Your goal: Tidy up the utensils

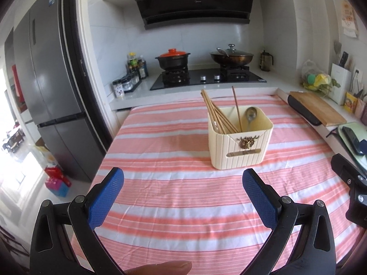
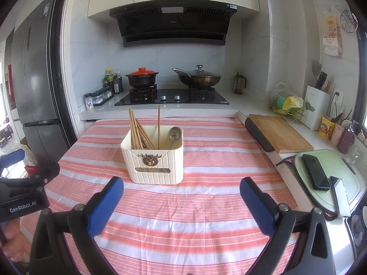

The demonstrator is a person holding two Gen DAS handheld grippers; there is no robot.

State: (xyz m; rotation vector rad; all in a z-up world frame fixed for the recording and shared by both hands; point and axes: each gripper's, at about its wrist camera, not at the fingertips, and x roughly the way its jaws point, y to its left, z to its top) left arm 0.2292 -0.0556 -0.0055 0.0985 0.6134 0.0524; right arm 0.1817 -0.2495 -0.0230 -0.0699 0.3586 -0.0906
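Note:
A cream ribbed utensil holder (image 1: 240, 146) (image 2: 153, 160) stands on the pink-striped tablecloth (image 1: 174, 190) (image 2: 201, 208). Inside it lean several wooden chopsticks (image 1: 216, 113) (image 2: 137, 130), one more chopstick stands upright (image 1: 236, 107) (image 2: 158, 126), and a metal spoon (image 1: 250, 114) (image 2: 174, 135) rests at the right. My left gripper (image 1: 183, 184) is open, nothing between its blue pads, short of the holder and to its left. My right gripper (image 2: 181, 191) is open too, empty, just in front of the holder. The left gripper's body (image 2: 25, 192) shows at the left edge of the right wrist view.
Behind the table runs a counter with a gas hob (image 2: 172, 96), a red-lidded pot (image 2: 142, 78) and a wok (image 2: 197, 78). A wooden cutting board (image 2: 279, 133), a phone (image 2: 315, 171) on a green board and a knife block (image 2: 316, 105) are at the right. A fridge (image 1: 45, 91) stands left.

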